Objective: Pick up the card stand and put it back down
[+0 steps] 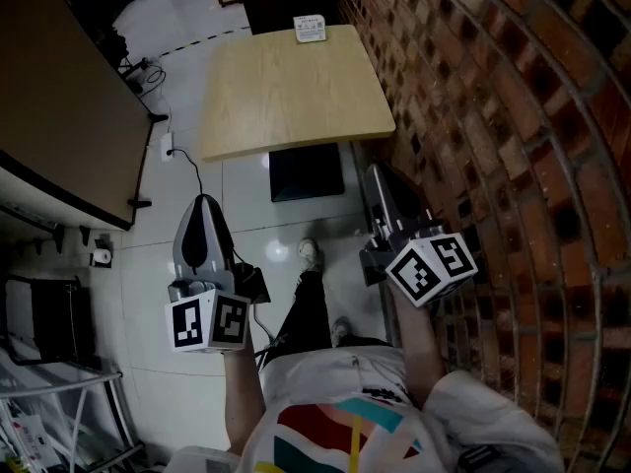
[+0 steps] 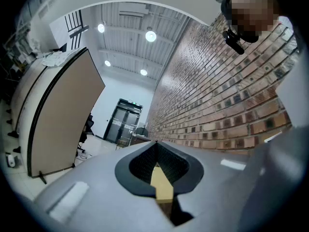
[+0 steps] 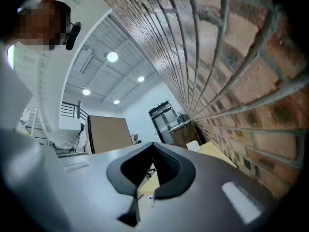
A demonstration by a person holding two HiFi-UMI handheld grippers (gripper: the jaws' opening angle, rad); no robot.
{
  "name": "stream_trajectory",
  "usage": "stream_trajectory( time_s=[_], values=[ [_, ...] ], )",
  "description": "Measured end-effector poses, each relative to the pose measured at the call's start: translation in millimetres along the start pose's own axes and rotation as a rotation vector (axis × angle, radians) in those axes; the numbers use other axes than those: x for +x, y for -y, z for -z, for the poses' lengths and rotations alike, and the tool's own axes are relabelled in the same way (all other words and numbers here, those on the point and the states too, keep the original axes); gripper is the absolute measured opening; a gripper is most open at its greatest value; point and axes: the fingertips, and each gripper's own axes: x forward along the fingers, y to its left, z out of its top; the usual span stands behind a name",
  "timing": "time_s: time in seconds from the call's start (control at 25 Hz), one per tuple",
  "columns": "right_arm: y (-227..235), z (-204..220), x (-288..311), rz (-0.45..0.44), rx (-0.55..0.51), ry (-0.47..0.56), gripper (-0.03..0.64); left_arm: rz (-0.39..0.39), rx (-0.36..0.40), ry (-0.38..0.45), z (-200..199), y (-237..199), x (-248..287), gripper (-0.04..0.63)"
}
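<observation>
Shut at the left gripper, tips meeting, nothing caught between; likewise at the right gripper, pressed together and empty. Well ahead of both, far beyond the tips, a card stand upright at the far edge of a wooden table, closer to the right gripper's line than the left's, touched by neither. In the right gripper view, just right of the closed tips, a small white card on the tabletop, probably that same stand, print too small to read. Close along the right gripper's outer side, a brick wall; off the left gripper's outer side, a brown partition.
</observation>
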Motion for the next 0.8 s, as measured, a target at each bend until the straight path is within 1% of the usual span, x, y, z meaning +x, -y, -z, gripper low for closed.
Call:
stream_trajectory(
  time_s=[0.12,0.2,0.28,0.36,0.44,0.52,0.6,0.64,0.68,0.72,0.8],
  values=[
    [23.4,15.6,42.4,-0.007,-0.025,-0.005,0.0,-0.011,0.003,0.035,17.0,-21.0,44.1,0.005],
    [43.4,23.0,80.1,-0.004,-0.033,0.007,0.0,0.0,0.013,0.051,31.1,-34.1,85.7,0.005],
    [65.4,29.6,126.7,0.002,-0.031,0.013,0.0,0.016,0.006,0.04,49.8,-49.9,136.1,0.005],
    [82.6,36.9,184.1,0.005,-0.037,0.004,0.0,0.02,-0.023,0.014,64.9,-75.8,192.3,0.005],
    [93.4,34.8,254.1,0.003,-0.056,0.007,0.0,0.028,-0.038,0.001,63.5,-106.0,259.2,0.005],
    [103.1,19.6,322.2,0.005,-0.089,0.014,0.0,0.038,-0.036,0.017,47.2,-128.9,328.8,0.005],
    [113.3,6.9,377.9,0.005,-0.125,-0.002,0.0,0.039,-0.036,0.03,31.3,-146.5,392.3,0.005],
    [118.1,7.2,400.7,-0.004,-0.136,-0.025,0.0,0.038,-0.039,0.031,27.8,-154.0,419.9,0.005],
    [122.7,12.5,419.7,-0.02,-0.14,-0.057,0.024,0.041,-0.04,0.024,28.7,-159.6,443.9,0.005],
    [128.0,20.9,434.6,-0.032,-0.133,-0.089,0.059,0.051,-0.038,0.009,33.7,-162.6,464.3,0.005],
    [144.8,38.1,453.9,-0.017,-0.094,-0.135,0.071,0.084,-0.021,-0.042,51.8,-161.0,495.4,0.005]
  ],
)
